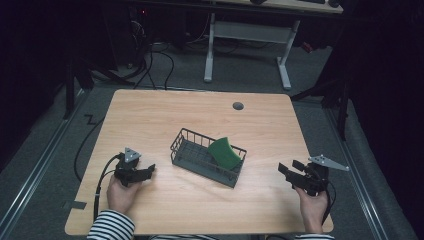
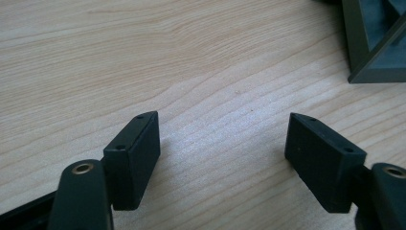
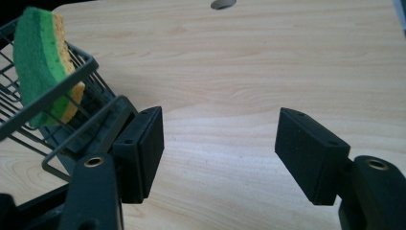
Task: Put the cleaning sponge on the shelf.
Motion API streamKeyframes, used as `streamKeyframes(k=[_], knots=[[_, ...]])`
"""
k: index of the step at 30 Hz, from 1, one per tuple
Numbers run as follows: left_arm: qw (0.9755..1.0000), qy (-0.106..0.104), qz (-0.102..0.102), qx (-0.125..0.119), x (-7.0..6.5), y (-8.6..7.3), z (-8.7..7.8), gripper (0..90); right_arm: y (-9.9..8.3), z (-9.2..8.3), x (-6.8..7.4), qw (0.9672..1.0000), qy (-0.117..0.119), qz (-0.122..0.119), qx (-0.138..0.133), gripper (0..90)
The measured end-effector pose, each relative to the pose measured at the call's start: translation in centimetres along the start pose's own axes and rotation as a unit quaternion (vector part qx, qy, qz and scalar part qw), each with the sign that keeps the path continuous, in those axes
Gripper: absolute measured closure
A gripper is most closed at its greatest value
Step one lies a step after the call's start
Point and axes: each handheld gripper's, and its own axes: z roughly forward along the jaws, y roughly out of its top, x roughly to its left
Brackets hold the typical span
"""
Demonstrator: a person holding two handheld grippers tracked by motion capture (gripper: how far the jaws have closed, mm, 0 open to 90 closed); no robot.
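A dark wire basket [image 1: 190, 150] stands in the middle of the wooden table [image 1: 150, 115]. A green and yellow sponge [image 1: 224, 153] leans inside it at its right end, tilted against the rim. In the right gripper view the sponge [image 3: 40, 62] shows green face and yellow edge behind the basket wires [image 3: 72, 115]. My left gripper [image 1: 150, 170] rests on the table left of the basket, open, with bare wood between its jaws. My right gripper [image 1: 286, 172] is held right of the basket, open and holding nothing. A basket corner [image 2: 368, 57] appears in the left gripper view.
A round grey cable hole [image 1: 238, 106] sits near the table's far edge. Beyond the table stand a white desk frame [image 1: 250, 35] and cables on the grey floor. A striped sleeve [image 1: 112, 226] comes in at the bottom left.
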Motion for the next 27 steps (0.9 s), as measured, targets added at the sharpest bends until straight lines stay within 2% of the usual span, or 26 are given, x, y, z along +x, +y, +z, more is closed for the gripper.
streamKeyframes(k=[5, 9, 16, 20, 27], knots=[[1.0000, 0.000, 0.000, 0.000, 0.0, 0.0, 0.0, 28.5, -1.3, 1.0, -0.2, 0.9999, 0.002, 0.009, 0.010, 34.3], [1.0000, 0.000, 0.000, 0.000, 0.0, 0.0, 0.0, 28.5, -2.0, 1.8, 0.0, 0.9998, -0.003, 0.001, 0.019, 34.3], [1.0000, 0.000, 0.000, 0.000, 0.0, 0.0, 0.0, 28.5, -2.7, 3.1, 0.1, 0.9995, -0.005, 0.001, 0.031, 34.3], [1.0000, 0.000, 0.000, 0.000, 0.0, 0.0, 0.0, 28.5, -3.4, 4.0, 0.3, 0.9988, -0.015, -0.005, 0.047, 34.3], [1.0000, 0.000, 0.000, 0.000, 0.0, 0.0, 0.0, 28.5, -4.0, 4.9, 0.3, 0.9981, -0.023, -0.012, 0.055, 34.4]])
